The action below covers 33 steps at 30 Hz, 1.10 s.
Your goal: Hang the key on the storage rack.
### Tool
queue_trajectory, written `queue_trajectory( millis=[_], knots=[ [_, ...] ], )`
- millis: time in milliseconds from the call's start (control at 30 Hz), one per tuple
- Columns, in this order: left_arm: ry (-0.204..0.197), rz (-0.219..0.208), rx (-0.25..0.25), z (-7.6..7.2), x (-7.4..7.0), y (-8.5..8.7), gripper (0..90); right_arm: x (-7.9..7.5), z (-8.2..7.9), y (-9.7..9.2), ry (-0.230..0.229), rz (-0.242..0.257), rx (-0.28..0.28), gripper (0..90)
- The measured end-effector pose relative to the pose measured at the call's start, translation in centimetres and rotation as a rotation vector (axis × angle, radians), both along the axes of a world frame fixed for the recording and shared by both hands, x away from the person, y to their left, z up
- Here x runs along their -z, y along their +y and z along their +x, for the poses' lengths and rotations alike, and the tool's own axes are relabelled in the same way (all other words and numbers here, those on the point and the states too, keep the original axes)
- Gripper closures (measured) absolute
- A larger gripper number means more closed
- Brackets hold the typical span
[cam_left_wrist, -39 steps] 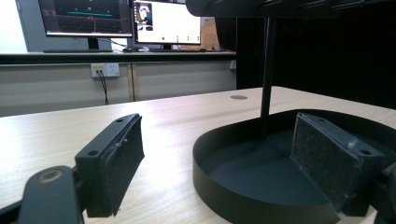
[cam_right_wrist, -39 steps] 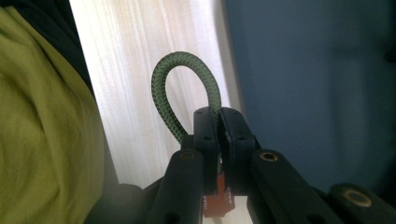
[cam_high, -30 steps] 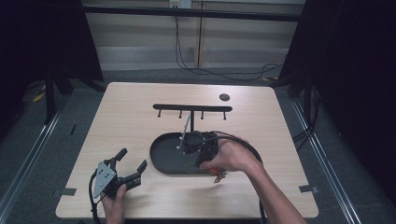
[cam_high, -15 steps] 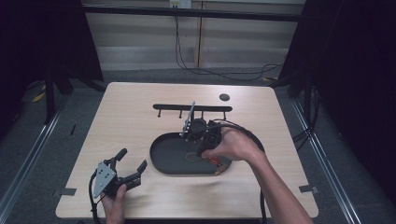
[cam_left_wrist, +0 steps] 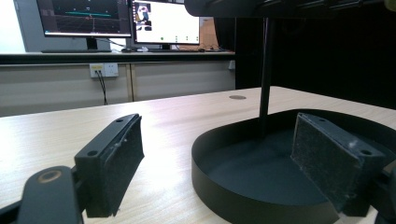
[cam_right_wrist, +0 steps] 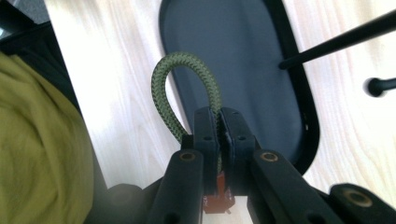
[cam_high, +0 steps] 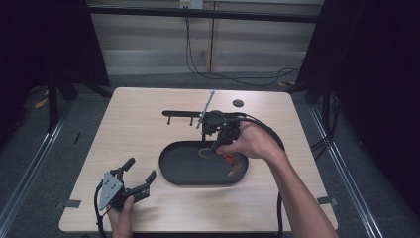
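My right gripper (cam_high: 214, 145) hangs jaws-down over the far edge of the black oval tray (cam_high: 168, 174), shut on a green braided rope loop (cam_right_wrist: 184, 88). The loop (cam_high: 204, 152) dangles below the jaws, and a reddish-orange piece (cam_high: 230, 159) of it shows by the hand. A black hook rack (cam_high: 181, 114) stands just beyond the tray; its post (cam_left_wrist: 266, 70) rises from the tray's far side. My left gripper (cam_high: 141, 170) rests open on the table at the front left, nothing between its pads (cam_left_wrist: 116, 163), aimed at the tray (cam_left_wrist: 219, 196).
A small dark disc (cam_high: 238, 103) lies on the wooden table (cam_high: 138, 129) behind the rack. Rack pegs (cam_right_wrist: 378, 86) stick out beside the tray's rim (cam_right_wrist: 309, 121). Black cables trail from both grippers. Monitors stand on a counter beyond the table.
My right gripper has risen and moved toward the rack, lifting the rope loop off the tray floor. The left gripper has stayed where it was.
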<state>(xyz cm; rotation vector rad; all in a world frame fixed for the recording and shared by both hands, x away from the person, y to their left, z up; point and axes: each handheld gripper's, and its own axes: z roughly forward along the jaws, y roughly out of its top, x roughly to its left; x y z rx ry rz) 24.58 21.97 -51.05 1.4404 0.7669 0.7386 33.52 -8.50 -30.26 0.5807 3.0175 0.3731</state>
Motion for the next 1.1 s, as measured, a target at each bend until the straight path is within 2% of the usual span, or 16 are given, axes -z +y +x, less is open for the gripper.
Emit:
queue_trajectory(
  millis=[167, 600, 833, 1100],
  knots=[
    [0.000, -0.001, 0.001, 0.0, 0.0, 0.0, 16.3, -0.4, 0.8, -0.1, -0.025, -0.001, 0.022, 86.1],
    [0.000, -0.001, 0.001, 0.0, 0.0, 0.0, 16.3, -1.5, 2.5, 0.1, -0.018, 0.015, 0.029, 86.1],
    [0.001, -0.002, 0.003, 0.0, 0.0, 0.0, 16.3, -1.3, 3.6, 0.0, -0.025, 0.019, 0.048, 86.1],
    [0.000, 0.000, 0.001, 0.0, 0.0, 0.0, 16.3, -2.6, 4.3, -0.2, -0.046, 0.016, 0.068, 86.1]
  ],
)
